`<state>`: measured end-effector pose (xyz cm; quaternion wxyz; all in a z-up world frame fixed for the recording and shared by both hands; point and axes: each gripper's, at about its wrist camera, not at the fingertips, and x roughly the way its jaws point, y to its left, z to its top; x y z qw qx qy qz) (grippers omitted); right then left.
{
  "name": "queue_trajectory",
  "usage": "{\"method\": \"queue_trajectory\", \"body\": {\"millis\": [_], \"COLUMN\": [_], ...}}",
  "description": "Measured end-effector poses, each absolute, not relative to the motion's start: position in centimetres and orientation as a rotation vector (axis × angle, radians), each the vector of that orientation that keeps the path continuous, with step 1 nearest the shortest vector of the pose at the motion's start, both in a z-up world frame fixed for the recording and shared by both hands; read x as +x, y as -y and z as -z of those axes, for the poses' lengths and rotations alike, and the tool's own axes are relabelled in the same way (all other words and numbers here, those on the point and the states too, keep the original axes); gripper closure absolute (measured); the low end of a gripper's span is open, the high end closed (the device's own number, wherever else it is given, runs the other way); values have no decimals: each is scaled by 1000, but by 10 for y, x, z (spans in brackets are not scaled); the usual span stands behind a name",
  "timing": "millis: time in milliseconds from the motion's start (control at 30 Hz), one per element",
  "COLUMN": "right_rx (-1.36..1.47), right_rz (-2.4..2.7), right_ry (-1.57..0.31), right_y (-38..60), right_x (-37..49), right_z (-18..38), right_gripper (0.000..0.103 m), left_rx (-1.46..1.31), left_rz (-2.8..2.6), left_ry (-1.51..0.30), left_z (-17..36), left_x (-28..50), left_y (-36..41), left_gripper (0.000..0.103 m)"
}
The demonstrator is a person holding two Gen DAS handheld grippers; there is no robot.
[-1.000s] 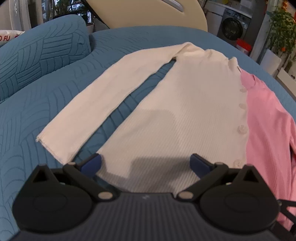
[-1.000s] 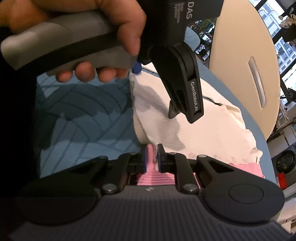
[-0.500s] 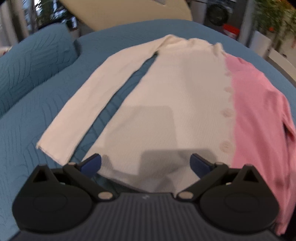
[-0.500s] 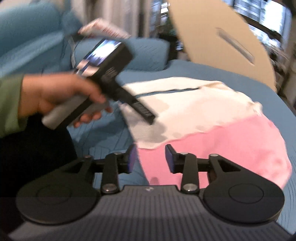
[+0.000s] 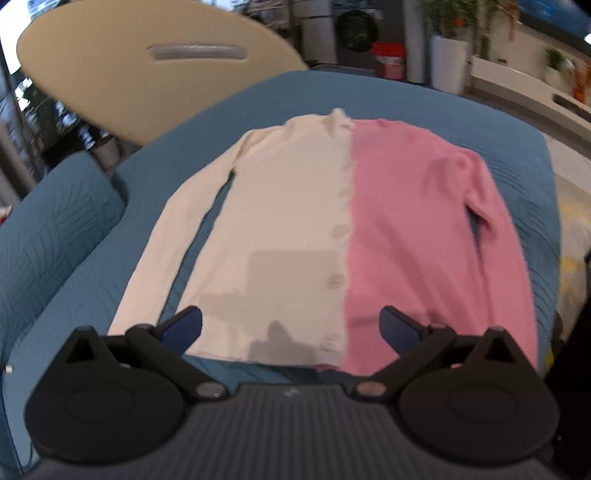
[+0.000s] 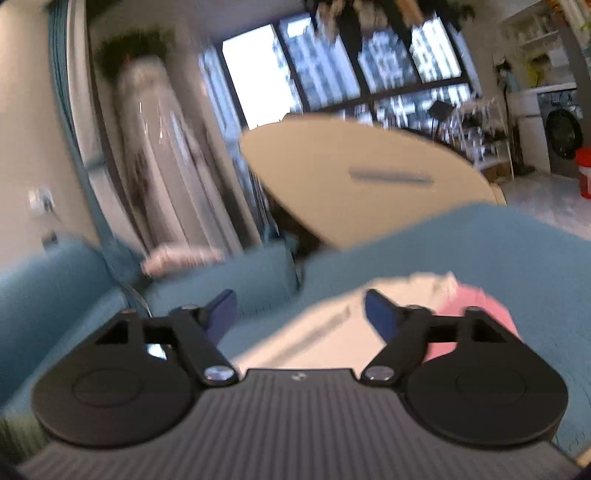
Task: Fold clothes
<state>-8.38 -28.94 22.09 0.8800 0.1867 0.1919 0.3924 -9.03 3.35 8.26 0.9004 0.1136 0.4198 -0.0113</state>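
Observation:
A half white, half pink buttoned cardigan (image 5: 332, 229) lies flat and spread out on the blue quilted bed (image 5: 498, 140), sleeves along its sides. My left gripper (image 5: 291, 328) is open and empty, held above the cardigan's bottom hem. My right gripper (image 6: 299, 314) is open and empty, raised and tilted up; the cardigan (image 6: 343, 321) shows blurred below its fingers.
A beige oval headboard (image 5: 147, 70) stands behind the bed. A blue cushion (image 5: 48, 236) lies at the left. A washing machine (image 5: 356, 29), a red bin (image 5: 388, 59) and potted plants stand beyond the bed. Windows (image 6: 332, 70) fill the right wrist view.
My right gripper let go of the pink hem, opened and swung up and away. My left gripper drew back and rose, so the whole cardigan now shows laid flat.

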Motion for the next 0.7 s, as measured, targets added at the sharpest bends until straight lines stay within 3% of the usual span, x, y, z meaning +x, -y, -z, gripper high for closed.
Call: {"method": "queue_trajectory", "body": {"millis": [133,200,433,700], "right_rx": [517,557,477,121], "right_rz": [-814,-791,-682,-503], "right_ry": [-458,-491,-547,-1032], "right_y": [303,308,309,279], "right_x": [-83,-88,-113,-68], "right_z": [-258,-274,-301,-222], "right_gripper": [22,16,16,16], "left_rx": [273,290,290,359], "left_rz": [61,79,100,107], "left_ry": [-869,-886,-904,-828], "left_z": [-86,-83,-75,-115], "left_x": [-95,-94,-87,-92], "left_y": [-19,-13,-9,-18], "left_gripper": [0,0,0,0]}}
